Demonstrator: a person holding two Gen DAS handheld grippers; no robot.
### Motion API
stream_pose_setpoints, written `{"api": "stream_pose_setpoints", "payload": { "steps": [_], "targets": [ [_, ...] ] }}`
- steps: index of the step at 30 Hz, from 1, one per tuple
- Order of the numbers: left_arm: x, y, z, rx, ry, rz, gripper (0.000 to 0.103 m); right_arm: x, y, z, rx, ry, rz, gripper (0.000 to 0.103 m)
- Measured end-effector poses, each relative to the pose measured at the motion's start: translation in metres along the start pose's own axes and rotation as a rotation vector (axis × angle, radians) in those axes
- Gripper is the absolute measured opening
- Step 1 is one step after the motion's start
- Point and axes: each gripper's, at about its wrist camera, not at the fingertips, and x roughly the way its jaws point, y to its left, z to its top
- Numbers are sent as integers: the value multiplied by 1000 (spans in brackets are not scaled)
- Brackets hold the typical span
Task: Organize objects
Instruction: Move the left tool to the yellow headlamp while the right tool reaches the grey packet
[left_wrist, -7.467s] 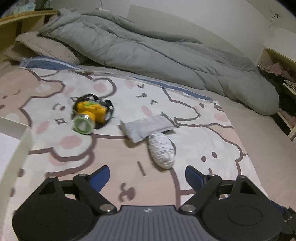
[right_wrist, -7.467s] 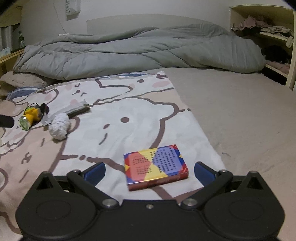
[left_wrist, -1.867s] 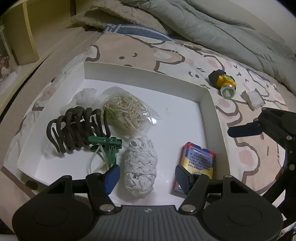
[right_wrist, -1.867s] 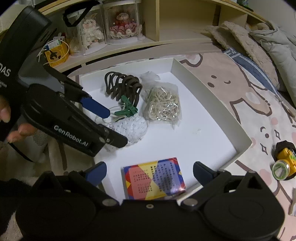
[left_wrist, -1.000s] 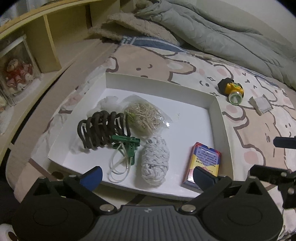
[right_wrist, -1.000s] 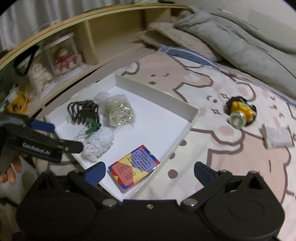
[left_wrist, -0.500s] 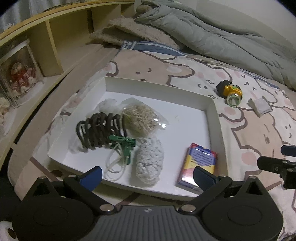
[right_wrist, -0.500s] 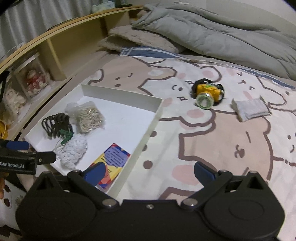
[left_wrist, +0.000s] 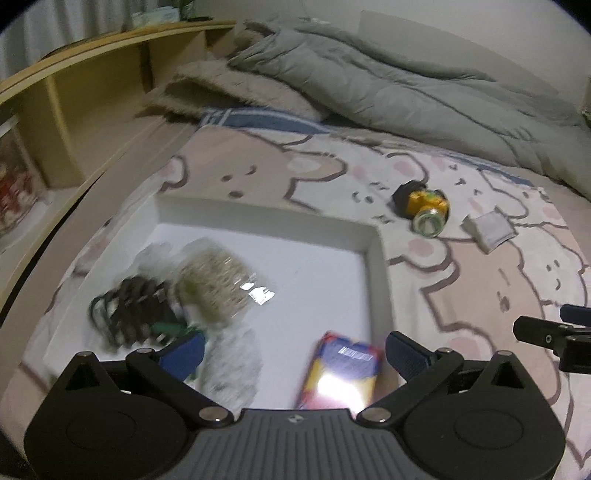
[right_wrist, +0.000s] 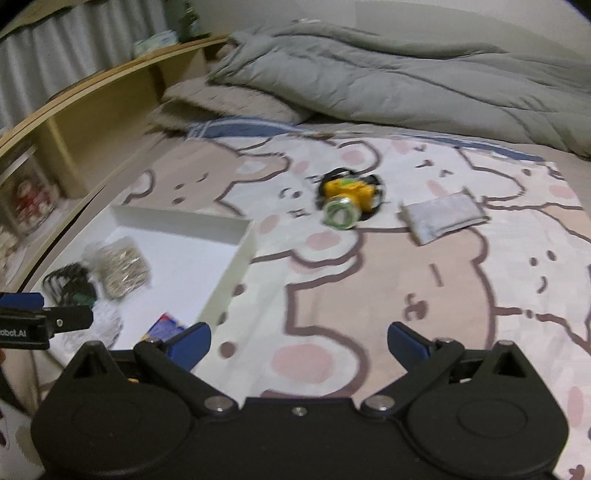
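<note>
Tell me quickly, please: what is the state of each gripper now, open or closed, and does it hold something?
Left gripper: jaws open, holding nothing.
Right gripper: jaws open, holding nothing.

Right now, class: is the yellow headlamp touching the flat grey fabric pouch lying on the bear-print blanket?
Apart. The right wrist view shows the yellow headlamp and the flat grey fabric pouch with a strip of bear-print blanket between them.
</note>
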Motion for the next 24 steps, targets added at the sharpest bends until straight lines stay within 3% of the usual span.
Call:
{"api": "stream_pose_setpoints", "payload": {
  "steps": [13,24],
  "targets": [
    [47,-66,58,62,-30,-72,97,11,-68,29,141,-94,-128,103],
    [75,-104,114,96,-1,-113,92,30,-110,75,248,-75,-201,102]
  ]
}}
